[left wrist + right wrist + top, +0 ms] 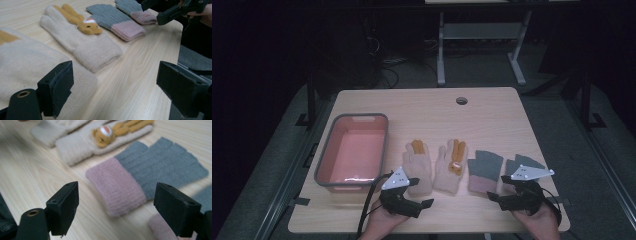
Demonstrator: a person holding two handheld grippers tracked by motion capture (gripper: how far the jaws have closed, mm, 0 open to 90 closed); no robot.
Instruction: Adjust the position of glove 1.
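Dark floor and desk legs lie behind your pale wooden table (427, 107), which has a round cable hole near its far edge. At the left of the table sits a grey-rimmed pink bin (353, 151), with nothing in it that can be seen from the high view. Just beside its near right corner you hold your left gripper (422, 197), jaws spread wide and nothing between them; it hovers over the cuff end of the first beige glove (418, 167), which lies flat with orange fingers pointing away from you. Next to that lies the second beige glove (451, 167), the one with a small orange bear figure on its back, fingers also pointing away. It lies close beside the first. Further right come two fingerless gloves, grey with pink cuffs: the left grey glove (484, 171) lies just beside the bear glove, and the right grey glove (524, 167) is partly hidden under your right gripper (499, 197). That gripper's jaws also stand wide apart, empty, low over the pink cuffs near the table's front edge.
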